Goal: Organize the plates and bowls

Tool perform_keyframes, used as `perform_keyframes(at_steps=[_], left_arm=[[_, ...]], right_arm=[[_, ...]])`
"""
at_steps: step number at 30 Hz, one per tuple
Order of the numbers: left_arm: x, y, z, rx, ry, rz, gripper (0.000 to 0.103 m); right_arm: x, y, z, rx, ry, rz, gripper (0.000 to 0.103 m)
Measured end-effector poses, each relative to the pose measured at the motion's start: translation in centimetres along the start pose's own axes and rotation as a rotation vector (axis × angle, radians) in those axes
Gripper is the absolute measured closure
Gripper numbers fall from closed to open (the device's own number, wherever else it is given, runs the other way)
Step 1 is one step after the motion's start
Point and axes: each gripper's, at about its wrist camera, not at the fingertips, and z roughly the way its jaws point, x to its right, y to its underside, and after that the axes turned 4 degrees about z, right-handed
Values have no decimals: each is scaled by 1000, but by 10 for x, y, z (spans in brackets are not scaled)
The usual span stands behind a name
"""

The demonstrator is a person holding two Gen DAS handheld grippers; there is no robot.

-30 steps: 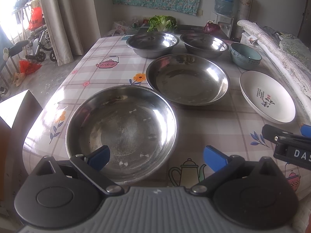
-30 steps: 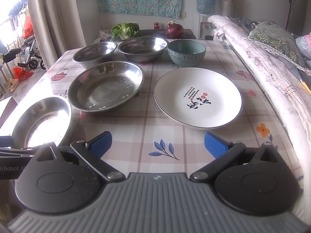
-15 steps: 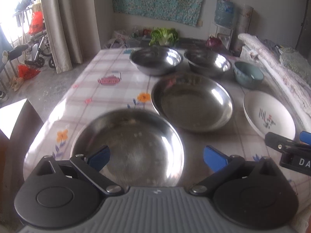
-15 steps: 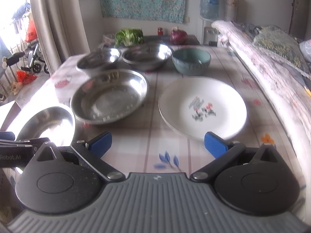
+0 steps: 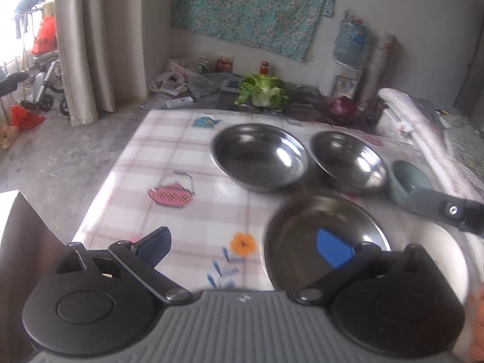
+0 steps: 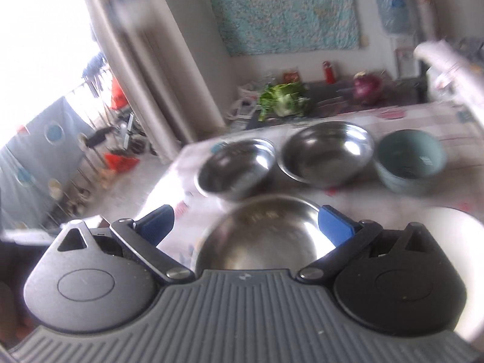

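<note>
My left gripper (image 5: 243, 248) is open and holds nothing, above the checked table (image 5: 181, 163). A wide steel plate (image 5: 326, 236) lies just behind its right fingertip. Two steel bowls (image 5: 260, 157) (image 5: 348, 160) and a teal bowl (image 5: 408, 181) stand in a row beyond. The right gripper's finger (image 5: 444, 208) crosses the right edge. In the right wrist view, my right gripper (image 6: 246, 224) is open and empty, with the steel plate (image 6: 260, 236) between its fingers' line of sight. The steel bowls (image 6: 236, 169) (image 6: 326, 154), teal bowl (image 6: 411, 160) and white plate (image 6: 459, 242) lie ahead. Both views are blurred.
A cabbage (image 5: 263, 92) and a red onion (image 5: 343, 106) sit on a dark counter past the table's far end. Rolled bedding (image 5: 423, 121) runs along the right side. The table's left edge drops to the floor by a curtain (image 5: 90, 45).
Both views have swung up and forward over the table. The nearest steel plate has dropped out of the left view. The right view has turned left toward the middle steel plate. Both grippers stay open.
</note>
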Motion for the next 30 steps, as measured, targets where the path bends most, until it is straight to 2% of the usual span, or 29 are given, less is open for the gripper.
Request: perform_keyframes(at_steps=[2,5,7,9,14,15,19,21,27,30], left_arm=[[-6,-14,20,1,-37,6,0],[-15,-33,53,7,-31,4,1],[-20,-44,76,-4,-24,-7,4],[-24,-53,97,-22,-20,-18,11],[-18,-72,141,-77,-36,5,26],[-15,-74,148,-90,-50,16,30],[-1,-77,168,-137,-110,73,50],[3,-75,173,-155,-132,88,67],[-1,-65,172,-184,-145,91,77],[-12,-61,168,-209,-152,74,79]], right_arm=[[4,-15,24,-24,-35,49,1],[6,-35,67,-60,-72,87,2],[9,-44,101,-93,-63,110,8],[15,-51,130,-128,-53,137,24],[28,-49,179,-187,-26,164,48],[29,-48,185,-197,-27,163,54],[31,-45,202,-211,-14,146,62],[32,-44,208,-215,2,135,73],[37,-43,216,-237,18,123,84],[37,-40,216,-258,4,122,85]])
